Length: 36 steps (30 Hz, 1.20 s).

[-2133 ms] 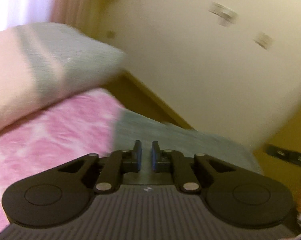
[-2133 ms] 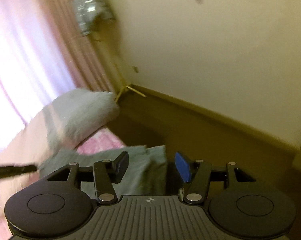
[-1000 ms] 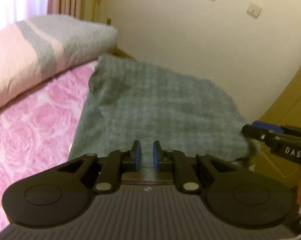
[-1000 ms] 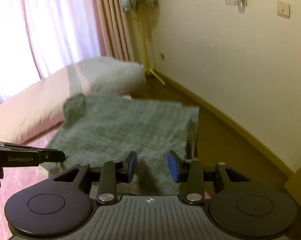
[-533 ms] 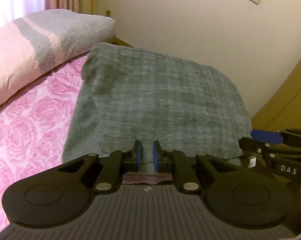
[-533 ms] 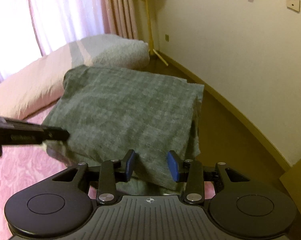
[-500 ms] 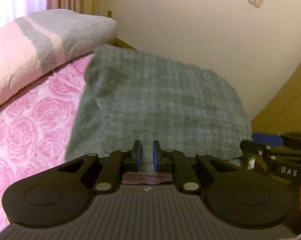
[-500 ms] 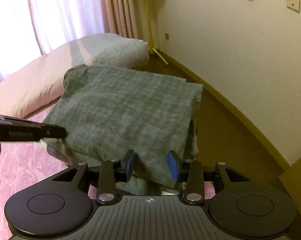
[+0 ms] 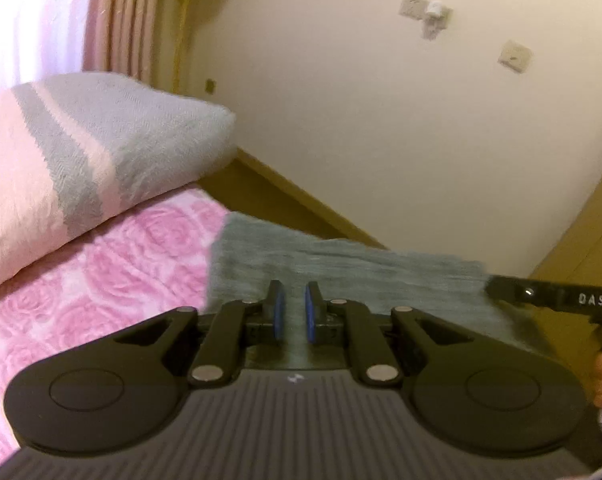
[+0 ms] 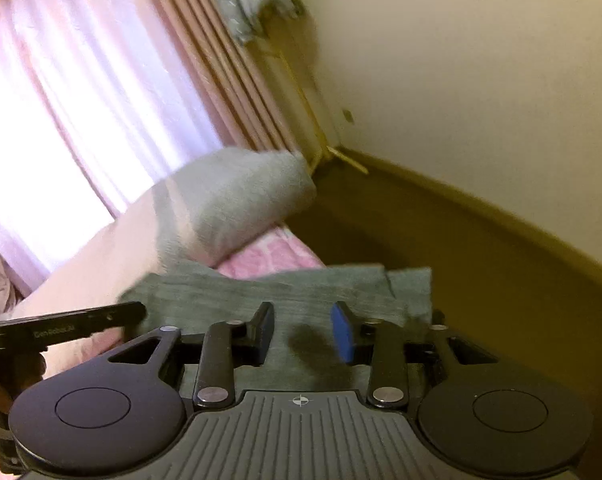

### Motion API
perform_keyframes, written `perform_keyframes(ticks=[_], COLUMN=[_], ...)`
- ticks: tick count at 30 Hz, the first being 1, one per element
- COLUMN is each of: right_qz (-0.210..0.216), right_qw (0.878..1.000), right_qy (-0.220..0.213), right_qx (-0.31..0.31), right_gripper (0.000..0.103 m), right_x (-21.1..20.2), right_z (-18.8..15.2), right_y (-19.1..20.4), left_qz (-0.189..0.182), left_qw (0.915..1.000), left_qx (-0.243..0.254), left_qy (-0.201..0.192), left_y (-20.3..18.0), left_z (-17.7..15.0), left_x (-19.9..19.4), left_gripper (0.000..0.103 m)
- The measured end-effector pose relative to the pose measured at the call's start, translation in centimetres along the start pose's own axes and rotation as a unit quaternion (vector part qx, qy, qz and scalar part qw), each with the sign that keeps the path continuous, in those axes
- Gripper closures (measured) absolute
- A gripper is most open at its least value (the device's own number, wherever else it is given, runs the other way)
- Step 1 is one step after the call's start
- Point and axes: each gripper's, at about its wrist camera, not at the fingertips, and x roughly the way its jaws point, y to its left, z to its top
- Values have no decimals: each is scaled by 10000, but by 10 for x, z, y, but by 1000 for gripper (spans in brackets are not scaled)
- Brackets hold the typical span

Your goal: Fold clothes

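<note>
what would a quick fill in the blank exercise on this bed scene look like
1. The grey-green garment lies on a bedspread printed with pink ____.
2. The folded blanket beyond it has pink and ____ bands.
3. The wall carries socket plates and is ____ in colour.
4. In the right wrist view the right gripper pads are ____ in colour.

Missing words: roses; grey; cream; blue

Both wrist views, blurred, look low across one bed [image 9: 101, 280].
</note>
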Motion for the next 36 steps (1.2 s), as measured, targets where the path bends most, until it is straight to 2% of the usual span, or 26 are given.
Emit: perform_keyframes(ticks=[5,8,11,13,15,19,21,24,26,31,33,36], right_qz=[-287,-489,-348,-97,-237,-681,-952,-1234,-1256,-843,-747,-806], right_qw=[9995,9987,9987,9994,9992,9968,9951,9921,9919,9954,9951,9928], right_qy=[46,-117,-282,-176,-55,179,185,120,6,-92,-14,196], right_qx=[80,-99,-237,-298,-332,-390,-194,-164,-165,-439,-649,-869], right_gripper=[72,72,72,72,72,72,72,72,72,72,72,72], right_x=[6,-3,-13,-10,0,23,20,1,-17,-67,-81,-81], right_z=[8,16,24,25,20,8,8,10,9,-15,-34,-63], right_y=[-15,-7,3,10,12,13,6,3,4,36,53,67], left_qz=[360,255,-205,-560,-730,-510,-103,191,187,-221,-361,-317], left_qw=[9993,9993,9993,9979,9952,9981,9998,9998,9997,9996,9989,9984], left_qx=[-67,-152,44,318,633,254,119,-81,-115,49,155,272], left_qy=[-28,-236,-307,-78,179,253,117,-17,-61,146,243,389], left_y=[24,23,2,-13,-24,-7,3,17,16,-30,-54,-78], left_z=[13,23,28,25,18,14,22,30,30,-2,-20,-47], left_x=[18,0,-16,-11,5,35,32,12,-11,-70,-84,-86], left_gripper=[95,95,95,94,94,94,95,95,95,95,94,94])
